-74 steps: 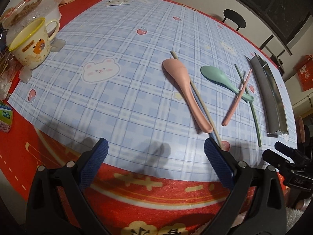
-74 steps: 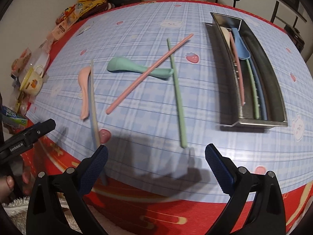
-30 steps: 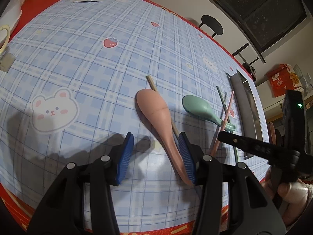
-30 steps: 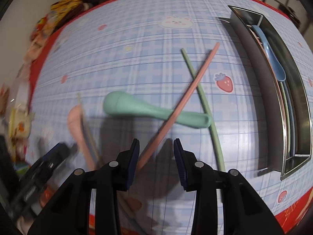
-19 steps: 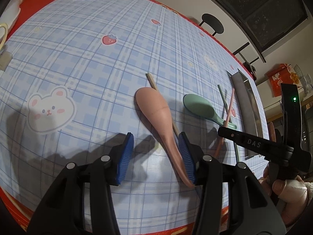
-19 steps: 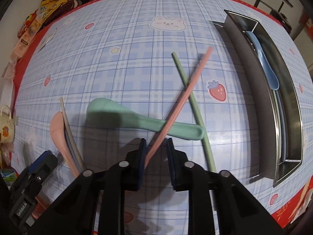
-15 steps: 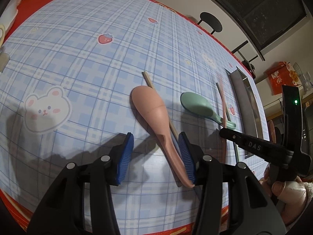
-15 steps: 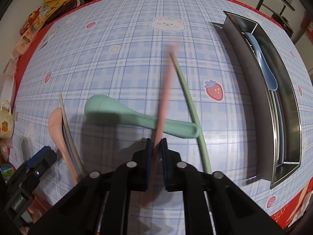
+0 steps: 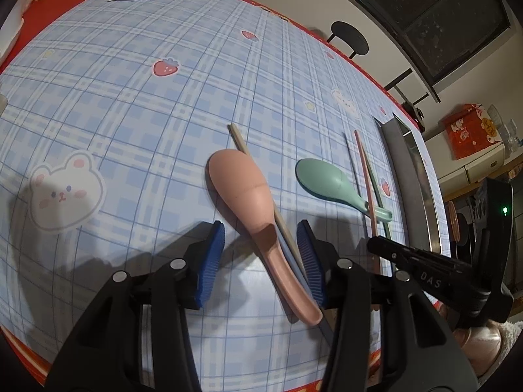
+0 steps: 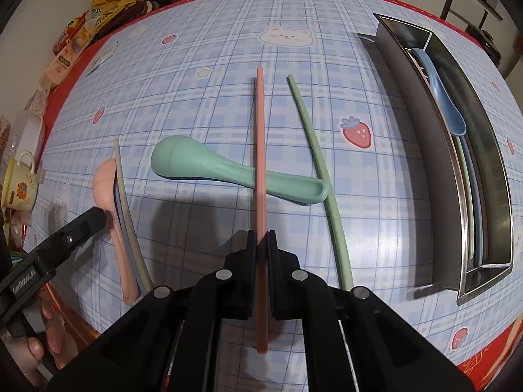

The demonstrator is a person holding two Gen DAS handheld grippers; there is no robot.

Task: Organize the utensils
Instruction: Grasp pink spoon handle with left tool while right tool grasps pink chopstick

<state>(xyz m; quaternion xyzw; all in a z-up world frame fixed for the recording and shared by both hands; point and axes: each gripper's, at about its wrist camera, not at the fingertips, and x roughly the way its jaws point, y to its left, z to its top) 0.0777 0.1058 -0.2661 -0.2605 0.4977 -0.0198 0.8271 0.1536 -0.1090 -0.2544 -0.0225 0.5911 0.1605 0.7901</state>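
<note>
Two spoons lie mid-frame: pink spoon, between the closing left gripper; green spoon. Right gripper clamps one pink chopstick.

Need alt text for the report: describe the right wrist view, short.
The right tongs are shut on a pink chopstick that crosses over a green spoon on a blue plaid tablecloth. A green chopstick lies just right of it, and a metal tray at far right holds a blue spoon.
</note>
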